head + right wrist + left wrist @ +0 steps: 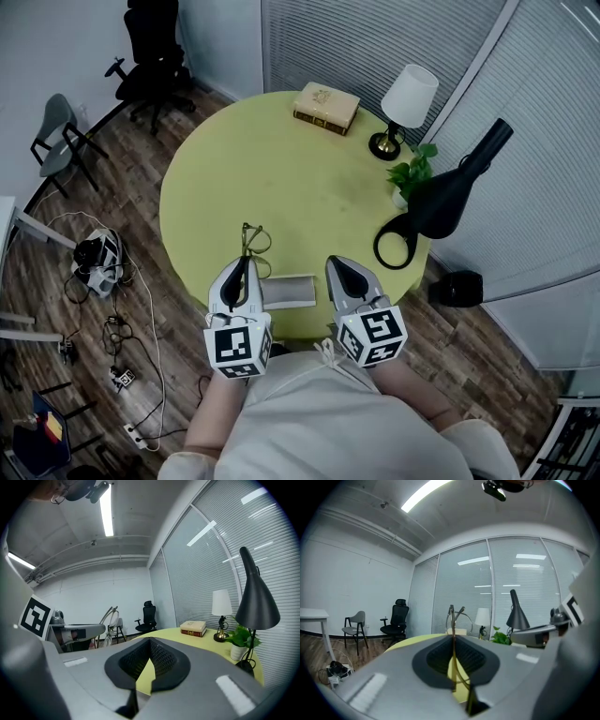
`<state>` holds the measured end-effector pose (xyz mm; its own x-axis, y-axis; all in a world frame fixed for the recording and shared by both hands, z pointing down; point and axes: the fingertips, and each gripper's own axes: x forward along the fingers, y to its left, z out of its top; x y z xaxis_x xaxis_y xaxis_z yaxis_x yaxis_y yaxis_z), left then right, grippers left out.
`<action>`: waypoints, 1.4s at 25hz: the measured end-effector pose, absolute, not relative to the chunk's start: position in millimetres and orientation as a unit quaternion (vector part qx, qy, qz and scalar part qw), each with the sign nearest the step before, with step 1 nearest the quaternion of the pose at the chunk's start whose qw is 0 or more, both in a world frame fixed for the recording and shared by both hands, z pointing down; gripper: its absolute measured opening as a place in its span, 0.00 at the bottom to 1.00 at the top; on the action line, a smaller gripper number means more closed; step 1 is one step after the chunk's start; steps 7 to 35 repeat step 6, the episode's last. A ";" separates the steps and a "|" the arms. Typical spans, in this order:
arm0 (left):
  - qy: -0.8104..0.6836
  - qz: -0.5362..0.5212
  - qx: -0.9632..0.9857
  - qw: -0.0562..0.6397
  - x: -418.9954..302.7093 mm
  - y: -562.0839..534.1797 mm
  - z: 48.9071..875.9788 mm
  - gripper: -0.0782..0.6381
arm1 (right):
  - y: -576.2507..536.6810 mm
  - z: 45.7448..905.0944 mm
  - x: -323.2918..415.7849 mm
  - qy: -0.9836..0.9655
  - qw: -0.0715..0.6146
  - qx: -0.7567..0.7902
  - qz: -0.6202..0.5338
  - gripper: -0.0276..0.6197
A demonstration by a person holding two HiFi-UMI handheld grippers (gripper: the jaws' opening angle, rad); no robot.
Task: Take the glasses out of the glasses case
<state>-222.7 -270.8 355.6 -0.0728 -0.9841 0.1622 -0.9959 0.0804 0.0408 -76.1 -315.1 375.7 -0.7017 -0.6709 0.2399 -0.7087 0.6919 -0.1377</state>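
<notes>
The glasses (253,241) were held outside the glasses case (292,291), pinched by a thin gold temple arm in the left tool (246,264), whose jaws were closed on the wire. In the left gripper view the frame was seen edge-on, rising past the tool's tip, with the arm running down between the dark pads (436,660). The lenses were carried just beyond that tip, over the round yellow-green tabletop (281,178).

The pale case was left lying flat on the tabletop near the edge closest to the person (337,422), between the two tools and just beside the left one. Whether its lid stood open could not be made out.

The right tool (339,265) was held just to the right of the case, its jaws brought together with nothing between them; only the tabletop was seen through the gap below their tips. From its camera the left tool and the glasses were seen off to the left.

Across the far side of the tabletop were set a closed book (326,107), a small table lamp (405,101) with a white shade, a potted plant (412,176) and a black desk lamp (450,197), all well apart from the case. On the wooden floor (178,159) beyond were seen a black office chair (155,56), a grey chair (56,136) and a tangle of cables (98,258).
</notes>
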 end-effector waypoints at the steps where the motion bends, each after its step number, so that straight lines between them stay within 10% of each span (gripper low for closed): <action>1: -0.731 0.041 0.677 0.075 -223.1 -271.2 355.9 0.13 | -315.7 374.0 -76.5 -0.916 0.083 0.378 0.109 0.04; 35: -0.731 0.040 0.676 0.078 -226.0 -271.0 355.9 0.13 | -314.8 369.6 -81.6 -0.918 0.083 0.374 0.102 0.04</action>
